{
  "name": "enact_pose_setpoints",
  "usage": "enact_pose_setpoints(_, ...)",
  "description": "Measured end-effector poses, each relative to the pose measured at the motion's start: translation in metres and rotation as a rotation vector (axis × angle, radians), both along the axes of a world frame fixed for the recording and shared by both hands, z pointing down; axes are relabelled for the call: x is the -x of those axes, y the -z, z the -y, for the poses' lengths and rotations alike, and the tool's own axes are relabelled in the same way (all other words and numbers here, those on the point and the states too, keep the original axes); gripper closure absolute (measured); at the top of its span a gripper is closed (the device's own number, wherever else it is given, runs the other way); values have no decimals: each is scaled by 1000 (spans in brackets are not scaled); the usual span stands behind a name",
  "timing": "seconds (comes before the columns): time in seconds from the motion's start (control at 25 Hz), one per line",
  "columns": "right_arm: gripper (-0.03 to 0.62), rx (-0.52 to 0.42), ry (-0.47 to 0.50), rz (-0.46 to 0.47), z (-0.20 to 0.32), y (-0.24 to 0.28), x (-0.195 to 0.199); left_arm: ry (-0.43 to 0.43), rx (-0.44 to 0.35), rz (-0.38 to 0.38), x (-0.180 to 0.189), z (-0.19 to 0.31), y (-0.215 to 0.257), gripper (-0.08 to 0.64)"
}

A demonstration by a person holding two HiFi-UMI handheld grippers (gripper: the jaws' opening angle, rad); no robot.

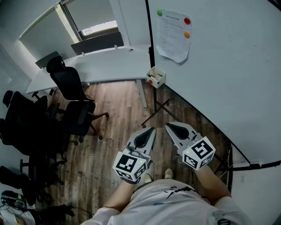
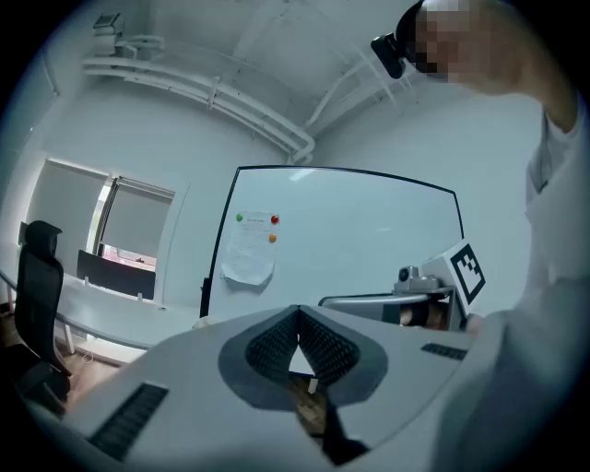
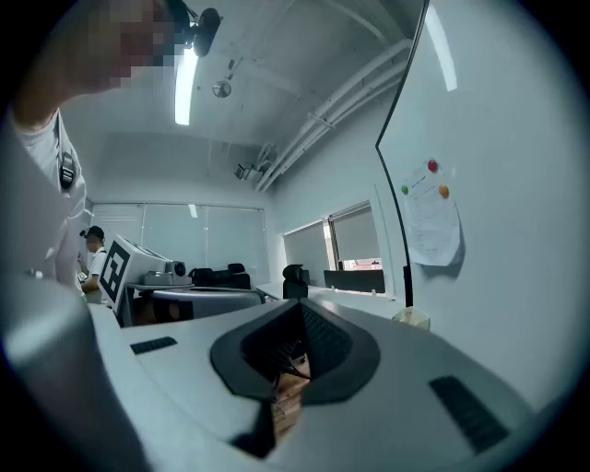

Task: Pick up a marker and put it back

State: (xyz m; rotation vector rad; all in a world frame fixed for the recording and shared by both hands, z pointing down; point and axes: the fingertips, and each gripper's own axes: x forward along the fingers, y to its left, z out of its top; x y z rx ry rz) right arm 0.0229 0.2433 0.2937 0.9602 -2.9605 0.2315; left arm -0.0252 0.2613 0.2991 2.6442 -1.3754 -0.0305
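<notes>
My left claw (image 1: 152,129) and right claw (image 1: 168,126) were both pinched shut, holding nothing. The markers (image 1: 151,81) sat in the holder (image 1: 158,74) on the whiteboard (image 1: 228,66), well apart from either claw. I judged one claw should open before reaching in.

Marker holder (image 1: 156,76) contents too small.

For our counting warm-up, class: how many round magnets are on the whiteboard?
3: green magnet at the paper's top left, red magnet top right, orange magnet below the red; none seems hidden.
</notes>
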Motion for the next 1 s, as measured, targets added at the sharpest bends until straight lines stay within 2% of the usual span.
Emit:
enact_pose_setpoints(0.28,581,-2,18,-1,1,-2,-11,5,9,2,-15,1,-4,549)
enact_pose_setpoints(0.44,580,1,8,30,3,4,-25,13,14,9,-23,2,-3,549)
enact_pose_setpoints(0.6,580,-22,-11,37,13,6,-42,48,-6,34,-23,12,-1,549)
enact_pose_setpoints(0.76,580,-13,-1,43,17,-2,-56,87,15,34,-28,19,-10,549)
enact_pose_setpoints(1.0,580,-9,11,53,21,-6,-67,91,30,56,-45,24,-17,549)
